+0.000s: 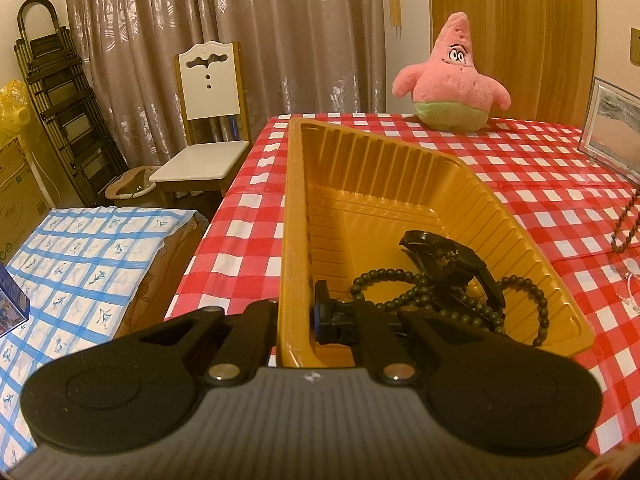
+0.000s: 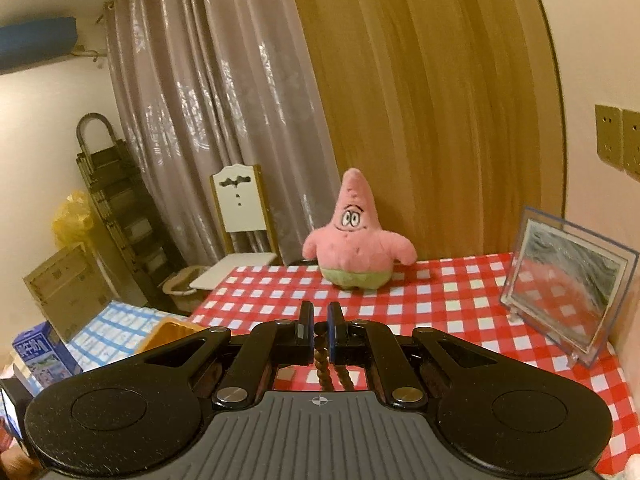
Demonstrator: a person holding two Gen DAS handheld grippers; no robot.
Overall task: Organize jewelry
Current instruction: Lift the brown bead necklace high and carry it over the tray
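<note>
Jewelry lies partly gathered in a golden plastic tray (image 1: 384,184) on the red-and-white checked surface (image 1: 520,184), near its left edge. Seen from the left wrist, a dark green bead necklace (image 1: 404,300) sits coiled in the near end of the tray, tangled around a black clip-like piece (image 1: 444,260). The left gripper (image 1: 296,320) has its jaws clamped on the tray's near left wall, one finger outside and one inside. At the right edge of the surface a brown bead strand (image 1: 626,228) hangs in the air, with a pale small item (image 1: 634,284) below it, too blurred to identify. A pink starfish plush (image 1: 452,76) stands at the far edge, and a clear picture frame (image 1: 612,120) leans at the far right corner.

From the right wrist, the right gripper (image 2: 320,332) is raised above the surface, its jaws clenched on a brown beaded strand (image 2: 324,364), two lengths of which drop away below the fingers. The plush (image 2: 356,236) stands straight ahead at the far edge, the frame (image 2: 568,284) to the right. A corner of the tray (image 2: 168,334) shows low on the left.
</note>
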